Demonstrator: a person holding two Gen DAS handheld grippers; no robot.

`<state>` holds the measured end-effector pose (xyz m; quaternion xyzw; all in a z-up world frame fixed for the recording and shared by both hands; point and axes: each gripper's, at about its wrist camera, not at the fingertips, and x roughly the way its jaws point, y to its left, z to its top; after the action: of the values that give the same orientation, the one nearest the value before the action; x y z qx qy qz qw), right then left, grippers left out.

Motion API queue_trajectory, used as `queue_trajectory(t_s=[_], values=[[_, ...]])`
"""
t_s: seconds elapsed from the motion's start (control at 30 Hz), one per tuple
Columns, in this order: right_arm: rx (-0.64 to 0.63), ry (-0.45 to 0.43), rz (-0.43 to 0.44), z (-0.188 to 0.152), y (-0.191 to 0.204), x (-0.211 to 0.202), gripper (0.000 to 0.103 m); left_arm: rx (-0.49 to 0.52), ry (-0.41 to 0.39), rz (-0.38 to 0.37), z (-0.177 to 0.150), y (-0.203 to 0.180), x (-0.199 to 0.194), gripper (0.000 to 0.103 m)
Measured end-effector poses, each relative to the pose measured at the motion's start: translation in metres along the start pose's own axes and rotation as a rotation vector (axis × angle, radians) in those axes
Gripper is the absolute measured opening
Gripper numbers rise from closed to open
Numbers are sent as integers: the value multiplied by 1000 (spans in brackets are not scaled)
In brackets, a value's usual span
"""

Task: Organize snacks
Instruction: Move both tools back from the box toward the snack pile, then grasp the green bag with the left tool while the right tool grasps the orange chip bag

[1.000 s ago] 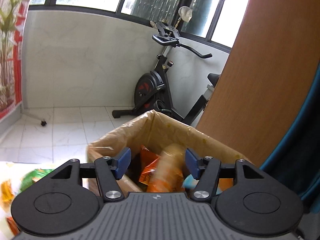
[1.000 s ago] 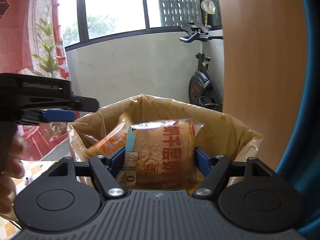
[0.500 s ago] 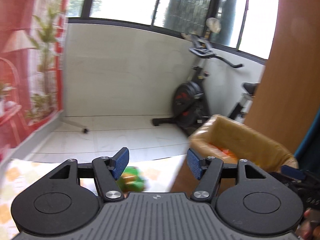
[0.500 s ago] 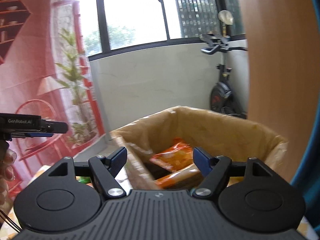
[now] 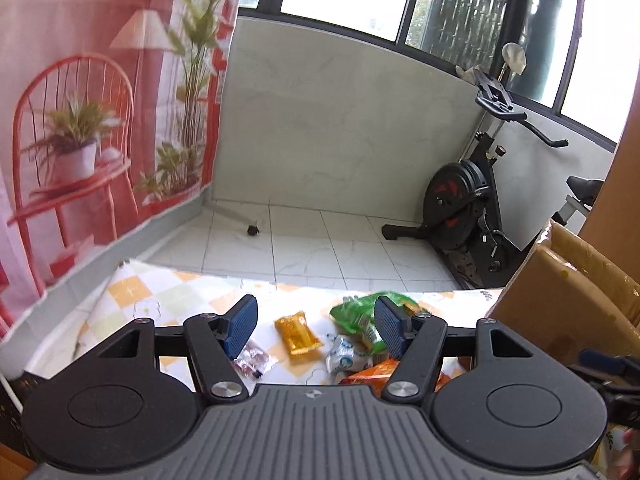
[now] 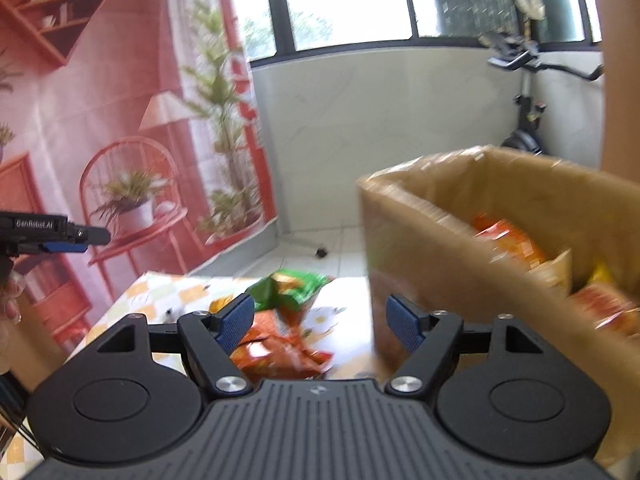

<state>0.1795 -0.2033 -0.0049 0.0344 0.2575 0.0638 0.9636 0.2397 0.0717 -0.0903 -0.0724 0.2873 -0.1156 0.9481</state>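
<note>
snack packets [image 5: 298, 333] mid-cloth, cardboard box [image 6: 460, 248] right edge

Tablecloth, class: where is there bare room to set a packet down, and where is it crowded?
Free: the checked tablecloth left of the yellow packet, out to its left edge. Crowded: between that packet and the cardboard box, where the green bag and orange packets lie.

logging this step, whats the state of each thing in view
left tool: open, empty
right tool: open, empty
box: open-topped, snacks inside
green bag: lying on table
yellow packet: lying flat on table
orange bag: lying crumpled on table
</note>
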Motion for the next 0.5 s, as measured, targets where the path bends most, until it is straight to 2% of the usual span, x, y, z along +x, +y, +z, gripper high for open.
queue_trajectory(t_s=[0.17,0.33,0.4,0.5], values=[[8,76,33,-16,16,38,76,-9,39,-21,-20,12,18,67],[122,137,53,-26,15,70,76,-29,52,-41,-30,19,34,67],[174,146,93,-29,15,79,77,-49,57,-61,-35,21,42,67],[194,168,102,-34,22,92,78,-41,79,-77,-41,19,53,63]])
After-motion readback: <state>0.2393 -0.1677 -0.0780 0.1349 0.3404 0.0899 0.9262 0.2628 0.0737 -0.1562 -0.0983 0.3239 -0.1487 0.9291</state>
